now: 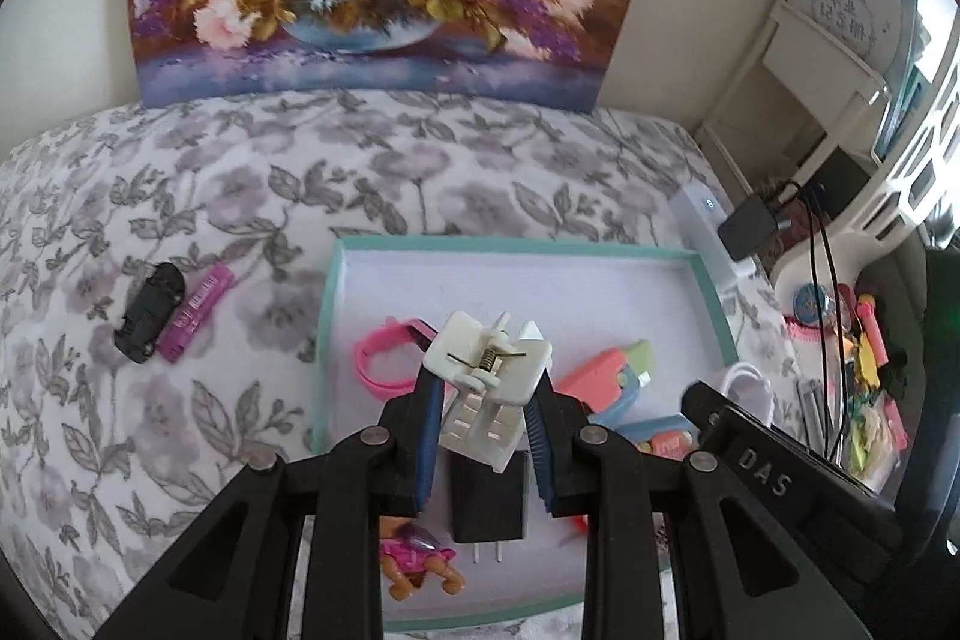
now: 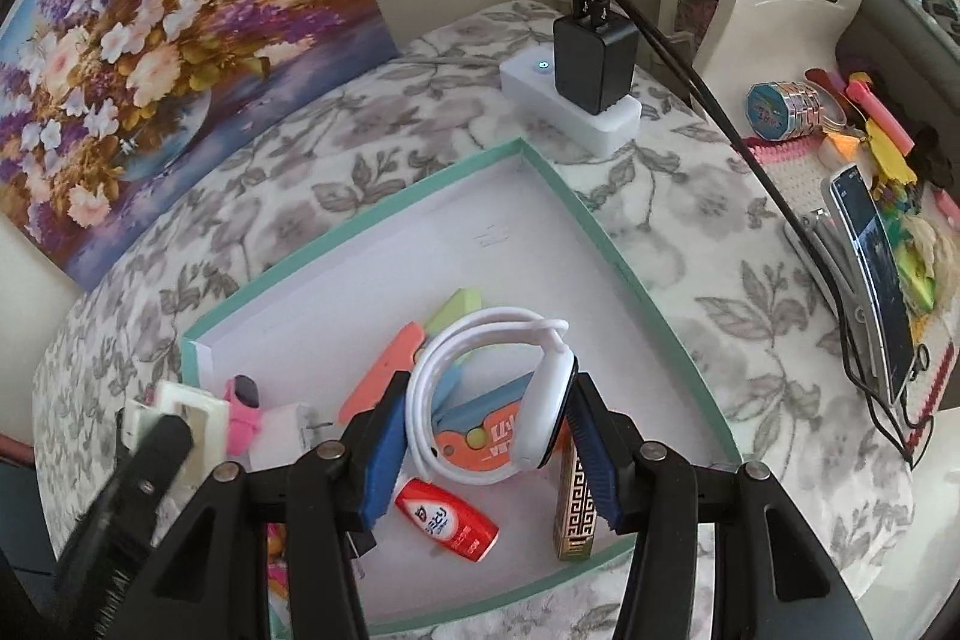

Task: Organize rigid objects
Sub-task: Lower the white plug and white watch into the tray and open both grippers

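We hold a white wristband [image 2: 480, 394] clamped in our right gripper [image 2: 480, 436] above the teal-rimmed tray [image 2: 606, 232], over a red tube [image 2: 447, 520] and orange cutter [image 2: 384, 370].

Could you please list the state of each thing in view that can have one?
Left claw: shut on white clip.
Right claw: shut on white smartwatch.
Teal tray: open, partly filled.
Black charger: plugged into white power strip.
Phone: propped, screen lit.
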Available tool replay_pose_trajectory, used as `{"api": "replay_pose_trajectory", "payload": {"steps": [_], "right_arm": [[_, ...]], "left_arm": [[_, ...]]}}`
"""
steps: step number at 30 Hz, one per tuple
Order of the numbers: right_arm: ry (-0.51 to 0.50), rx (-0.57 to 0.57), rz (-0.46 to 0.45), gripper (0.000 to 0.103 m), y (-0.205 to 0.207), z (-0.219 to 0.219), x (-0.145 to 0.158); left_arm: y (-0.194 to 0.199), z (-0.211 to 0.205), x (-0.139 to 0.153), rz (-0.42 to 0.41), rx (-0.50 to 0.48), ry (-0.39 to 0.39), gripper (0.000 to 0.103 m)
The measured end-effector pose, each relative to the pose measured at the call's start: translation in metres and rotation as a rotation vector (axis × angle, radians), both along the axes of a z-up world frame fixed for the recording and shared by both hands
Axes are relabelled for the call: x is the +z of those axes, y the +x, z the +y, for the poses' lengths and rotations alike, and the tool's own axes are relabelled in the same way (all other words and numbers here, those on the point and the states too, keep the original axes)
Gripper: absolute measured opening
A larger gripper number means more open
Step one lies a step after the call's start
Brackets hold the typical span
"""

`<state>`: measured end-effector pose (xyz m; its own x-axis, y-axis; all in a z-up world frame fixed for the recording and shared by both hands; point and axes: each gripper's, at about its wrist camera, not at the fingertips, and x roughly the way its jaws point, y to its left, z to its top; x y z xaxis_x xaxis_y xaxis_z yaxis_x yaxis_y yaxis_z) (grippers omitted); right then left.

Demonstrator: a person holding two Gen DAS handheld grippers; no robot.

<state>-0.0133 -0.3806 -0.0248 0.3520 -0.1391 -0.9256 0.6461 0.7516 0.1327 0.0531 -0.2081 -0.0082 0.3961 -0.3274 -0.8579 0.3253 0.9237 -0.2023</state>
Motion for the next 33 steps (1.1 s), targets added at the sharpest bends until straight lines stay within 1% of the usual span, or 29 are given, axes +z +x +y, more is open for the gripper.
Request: {"api": "replay_pose_trajectory", "payload": {"steps": [7,13,20,21,23,26,28,29,31,33], "right_arm": [[-0.008,0.018,0.022,0.055,0.005,0.003,-0.009],[0.004,0.017,0.034,0.055,0.006,0.001,-0.014],[0.009,0.02,0.057,0.055,0.007,0.002,-0.021],[0.01,0.02,0.06,0.055,0.007,0.002,-0.021],[0.009,0.017,0.065,0.055,0.007,0.002,-0.022],[0.014,0.009,0.073,0.057,0.006,0.0,-0.023],[0.012,0.006,0.071,0.057,0.005,-0.001,-0.022],[0.005,0.007,0.07,0.057,0.005,-0.001,-0.02],[-0.003,0.008,0.065,0.063,0.005,-0.001,-0.016],[0.0,0.008,0.053,0.063,0.004,0.0,-0.012]], "left_arm": [[-0.002,-0.008,-0.009,0.012,-0.026,0.021,0.027],[-0.005,-0.014,-0.013,0.019,-0.052,0.035,0.027],[-0.003,-0.016,-0.022,0.046,-0.055,0.055,0.028],[-0.003,-0.015,-0.023,0.051,-0.055,0.056,0.029],[-0.003,-0.014,-0.024,0.054,-0.051,0.062,0.037],[-0.001,-0.012,-0.024,0.06,-0.044,0.059,0.044],[0.0,-0.01,-0.023,0.067,-0.037,0.052,0.048],[0.0,-0.009,-0.022,0.067,-0.035,0.051,0.049],[0.0,-0.007,-0.019,0.066,-0.031,0.05,0.05],[0.001,-0.005,-0.015,0.063,-0.026,0.042,0.051]]}}
